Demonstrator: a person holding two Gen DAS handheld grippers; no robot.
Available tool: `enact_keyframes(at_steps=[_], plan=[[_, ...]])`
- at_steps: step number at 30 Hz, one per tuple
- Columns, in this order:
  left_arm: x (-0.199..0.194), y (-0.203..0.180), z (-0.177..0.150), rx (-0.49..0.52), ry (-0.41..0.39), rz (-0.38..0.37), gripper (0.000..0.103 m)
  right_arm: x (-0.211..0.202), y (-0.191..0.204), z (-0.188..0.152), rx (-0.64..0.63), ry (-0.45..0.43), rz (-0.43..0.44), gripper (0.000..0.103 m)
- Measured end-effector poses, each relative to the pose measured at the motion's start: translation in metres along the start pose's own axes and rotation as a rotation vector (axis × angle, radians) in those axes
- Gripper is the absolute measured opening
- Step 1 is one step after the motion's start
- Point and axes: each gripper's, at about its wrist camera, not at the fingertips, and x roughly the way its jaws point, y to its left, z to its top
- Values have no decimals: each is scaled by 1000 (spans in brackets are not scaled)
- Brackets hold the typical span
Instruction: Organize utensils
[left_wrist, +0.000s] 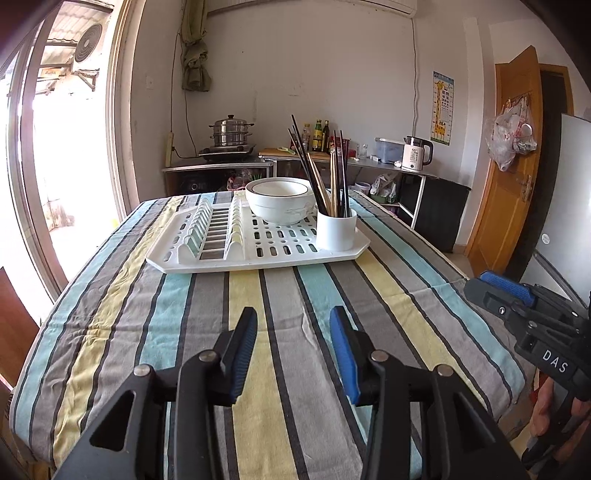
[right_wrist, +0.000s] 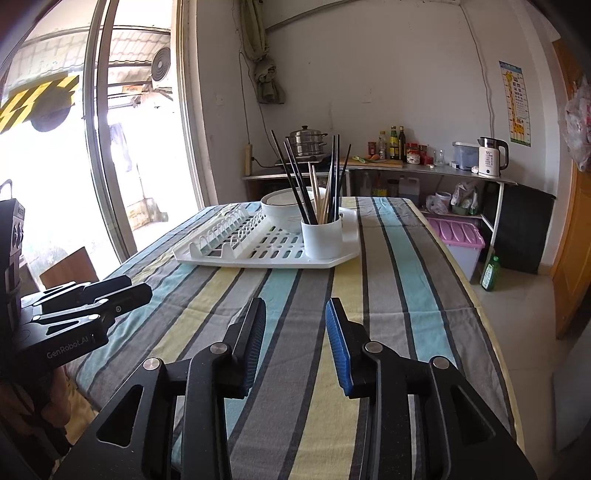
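A white dish rack (left_wrist: 192, 258) (right_wrist: 207, 258) lies on the far half of the striped table. At its right corner stands a white cup (left_wrist: 336, 229) (right_wrist: 322, 236) holding several black and wooden chopsticks (left_wrist: 334, 177) (right_wrist: 314, 184). A white bowl (left_wrist: 279, 199) (right_wrist: 284, 206) sits on the rack behind the cup. My left gripper (left_wrist: 293, 317) hovers open over the near tablecloth, nothing between its blue pads. My right gripper (right_wrist: 295, 308) is likewise open and empty, well short of the rack. Each gripper shows in the other's view, the right gripper (left_wrist: 484, 282) and the left gripper (right_wrist: 138, 286).
The striped tablecloth (left_wrist: 258, 314) covers the table, whose right edge (right_wrist: 476, 295) drops to the floor. A counter (right_wrist: 406, 168) with a kettle, bottles and a steamer pot runs along the back wall. A glass door is at left. A purple-lidded box (right_wrist: 458, 236) and green bottle stand on the floor.
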Motion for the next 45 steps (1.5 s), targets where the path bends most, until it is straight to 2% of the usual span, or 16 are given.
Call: enact_keyframes(at_steps=[7,16,45], plan=[[-24,-1,-19,-15,-27,21,43,-18,12,-22,-9,1,-9,35],[-30,-2,-33,-12,-29,28,43,-26,21,-31,-37,-8,-23,35],[-30,-8,-33,-1,-21,24,43,-27,18,-32,-26,-13,-31,35]])
